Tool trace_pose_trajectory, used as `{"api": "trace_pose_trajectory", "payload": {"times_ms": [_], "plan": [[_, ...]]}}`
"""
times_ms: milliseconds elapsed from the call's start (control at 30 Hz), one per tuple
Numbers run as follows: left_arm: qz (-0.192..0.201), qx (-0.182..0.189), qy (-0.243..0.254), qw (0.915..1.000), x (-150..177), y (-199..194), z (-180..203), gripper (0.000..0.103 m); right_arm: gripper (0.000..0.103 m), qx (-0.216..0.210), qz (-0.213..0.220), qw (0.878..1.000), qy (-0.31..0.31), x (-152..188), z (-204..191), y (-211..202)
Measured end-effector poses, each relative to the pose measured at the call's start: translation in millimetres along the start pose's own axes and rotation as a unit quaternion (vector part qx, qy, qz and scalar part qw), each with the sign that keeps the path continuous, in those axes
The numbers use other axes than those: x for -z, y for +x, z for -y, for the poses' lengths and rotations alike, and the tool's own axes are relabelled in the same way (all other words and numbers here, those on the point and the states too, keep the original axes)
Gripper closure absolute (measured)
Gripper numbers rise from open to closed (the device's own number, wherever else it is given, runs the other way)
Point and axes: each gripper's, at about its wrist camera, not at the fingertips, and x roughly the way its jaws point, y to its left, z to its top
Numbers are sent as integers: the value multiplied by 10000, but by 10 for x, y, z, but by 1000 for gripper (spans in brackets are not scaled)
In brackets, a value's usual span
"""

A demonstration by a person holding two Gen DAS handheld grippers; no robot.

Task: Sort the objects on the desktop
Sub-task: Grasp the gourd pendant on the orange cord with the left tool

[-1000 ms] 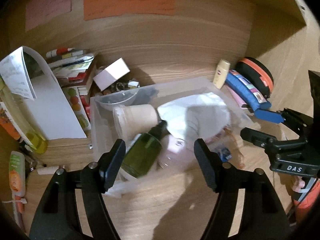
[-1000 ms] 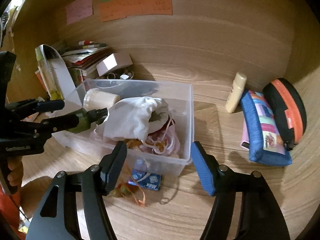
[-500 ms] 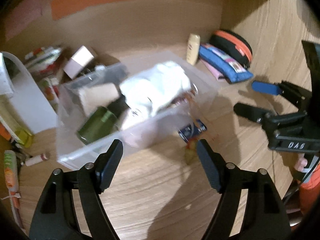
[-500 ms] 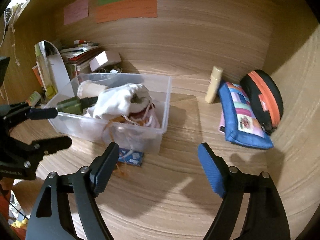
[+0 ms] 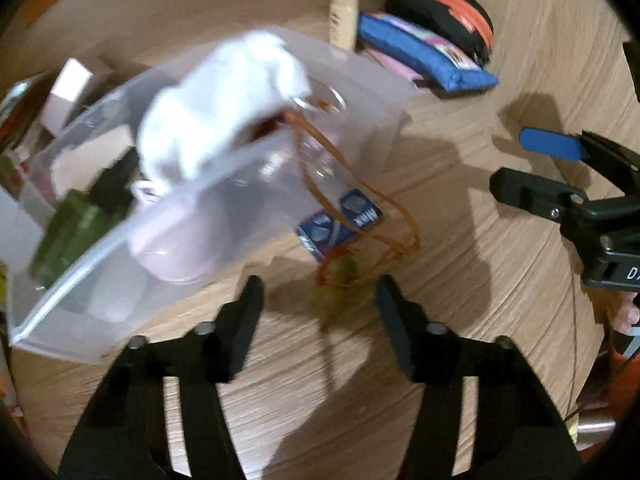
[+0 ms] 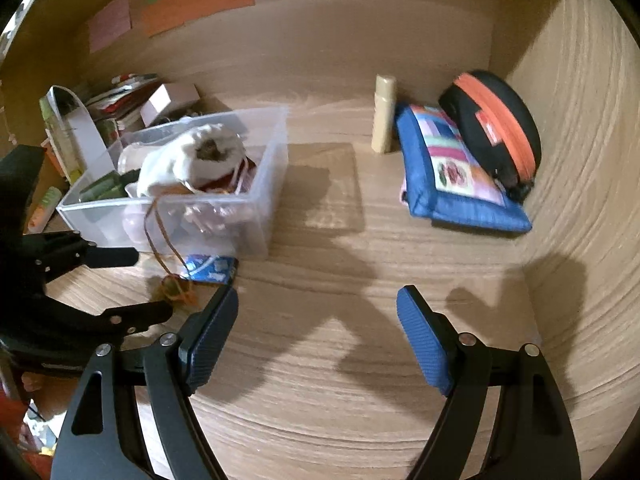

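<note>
A clear plastic bin (image 5: 372, 92) (image 6: 276, 148) holds a white cloth bag (image 5: 224, 96) (image 6: 188, 156), a green bottle (image 5: 76, 228) and a pink item. An orange cord (image 5: 360, 200) hangs out of it to a small greenish charm (image 5: 340, 276) (image 6: 170, 288) on the desk, beside a blue packet (image 5: 340, 220) (image 6: 212, 268). My left gripper (image 5: 320, 300) is open and empty, its fingertips either side of the charm. My right gripper (image 6: 316, 316) is open and empty over bare desk right of the bin.
A blue patchwork pouch (image 6: 452, 168), a black and orange case (image 6: 500, 128) and a cream tube (image 6: 384, 116) stand at the back right by the side wall. Books, a pink box (image 6: 168, 100) and a white stand (image 6: 84, 128) crowd the back left.
Both grippers have pulled back from the bin and swung right. The left gripper has dropped lower, toward the charm and the blue packet. Both stay open.
</note>
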Motion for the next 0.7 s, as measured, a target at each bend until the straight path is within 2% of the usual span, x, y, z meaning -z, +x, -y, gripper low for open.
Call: {"api": "trace_pose_trajectory", "payload": {"times_ms": [100,167,400,567,700], "plan": [[72,-15,60,10000,2,5,45,63,24,-18,-93,10000,29,35,17,54],[101,-44,74,9999,-5,0,56,84,24,-40,-155,9999,40,54,9,93],[188,43,-67,9998,95,-80,-49,85,24,-165,-335,9993,-74,69,-152,217],[448,224,-361,9981,158,-311,-233,85,24,-243,-494,9980,-299,56,-359,325],[660,120,-474,9966,213,-489,-327,85,24,-307,-588,9967,-463,34,-524,412]]}}
